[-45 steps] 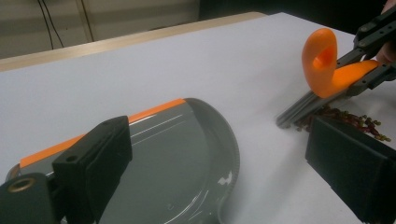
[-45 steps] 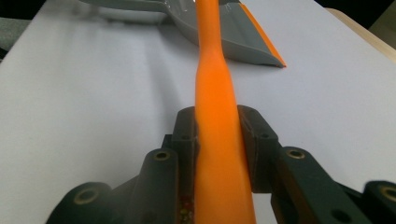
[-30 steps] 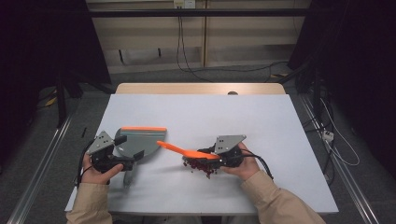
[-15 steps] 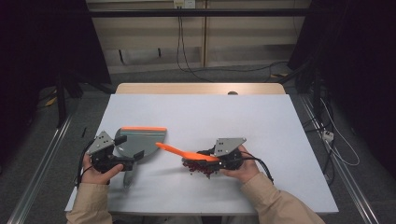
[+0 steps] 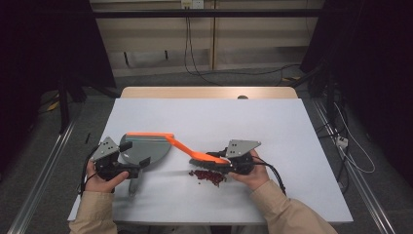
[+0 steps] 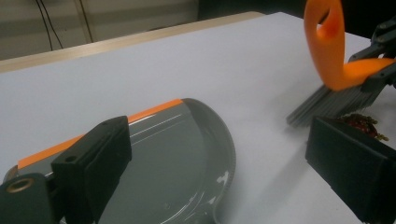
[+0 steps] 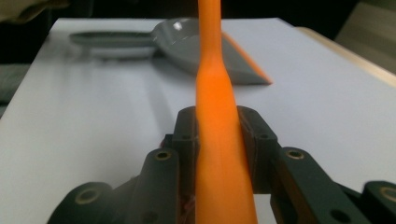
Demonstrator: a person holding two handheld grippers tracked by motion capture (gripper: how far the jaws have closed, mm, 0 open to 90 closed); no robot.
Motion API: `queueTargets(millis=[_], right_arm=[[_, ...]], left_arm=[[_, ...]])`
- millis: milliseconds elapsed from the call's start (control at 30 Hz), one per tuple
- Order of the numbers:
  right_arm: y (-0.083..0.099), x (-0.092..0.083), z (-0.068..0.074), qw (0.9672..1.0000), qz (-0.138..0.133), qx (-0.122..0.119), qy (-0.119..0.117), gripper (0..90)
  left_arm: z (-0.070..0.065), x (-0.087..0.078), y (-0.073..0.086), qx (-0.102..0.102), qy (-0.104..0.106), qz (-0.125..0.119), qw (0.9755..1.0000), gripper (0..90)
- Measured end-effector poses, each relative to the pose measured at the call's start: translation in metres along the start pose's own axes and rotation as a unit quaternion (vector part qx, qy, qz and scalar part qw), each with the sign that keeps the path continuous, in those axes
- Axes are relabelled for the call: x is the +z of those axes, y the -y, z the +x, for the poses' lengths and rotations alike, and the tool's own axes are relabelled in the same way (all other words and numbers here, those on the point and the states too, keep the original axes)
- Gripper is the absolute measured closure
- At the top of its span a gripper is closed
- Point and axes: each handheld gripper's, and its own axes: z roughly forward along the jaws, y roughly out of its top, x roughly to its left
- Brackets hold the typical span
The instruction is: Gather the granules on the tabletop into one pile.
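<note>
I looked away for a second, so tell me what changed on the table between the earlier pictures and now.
Hardly anything. The right tongs stay shut on the orange brush, its bristles still by the red bits. The grey dustpan lies where it was, with the left tongs still at its handle.

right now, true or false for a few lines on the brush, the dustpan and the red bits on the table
1. The right gripper is shut on the orange brush. True.
2. The red bits already lie inside the dustpan. False: they lie on the white table, beside the brush's grey bristles, apart from the pan.
3. The dustpan's front edge carries an orange strip. True.
4. The left gripper clamps the brush. False: its jaws stand wide open in the left gripper view, with part of the dustpan between them.
5. The brush handle has a hole at its end. True, seen in the left gripper view.
</note>
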Motion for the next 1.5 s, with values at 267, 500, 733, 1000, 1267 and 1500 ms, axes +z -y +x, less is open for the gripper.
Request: queueTargets(millis=[267, 500, 733, 1000, 1267, 1500], right_arm=[[-0.020, -0.006, 0.012, 0.9901, -0.035, 0.112, 0.076, 71.4], [-0.024, 0.021, 0.041, 0.9676, -0.044, 0.234, 0.082, 71.4], [-0.020, 0.054, 0.053, 0.9497, -0.040, 0.295, 0.096, 71.4], [-0.008, 0.047, 0.043, 0.9308, -0.003, 0.335, 0.146, 71.1], [0.007, 0.022, 0.039, 0.9189, 0.000, 0.356, 0.171, 70.3], [0.012, 0.009, 0.036, 0.9148, 0.005, 0.359, 0.186, 70.1]], left_arm=[[0.000, 0.000, 0.000, 0.000, 0.000, 0.000, 1.0000, 7.1], [0.000, -0.002, -0.001, 0.001, -0.003, -0.003, 1.0000, 7.1], [0.001, -0.002, -0.001, 0.001, -0.003, -0.003, 1.0000, 7.1], [0.001, -0.001, 0.000, 0.000, -0.004, -0.004, 1.0000, 7.0], [-0.001, 0.000, -0.001, 0.006, -0.003, -0.001, 1.0000, 7.0], [-0.002, -0.001, -0.001, 0.007, -0.004, -0.001, 1.0000, 7.0]])
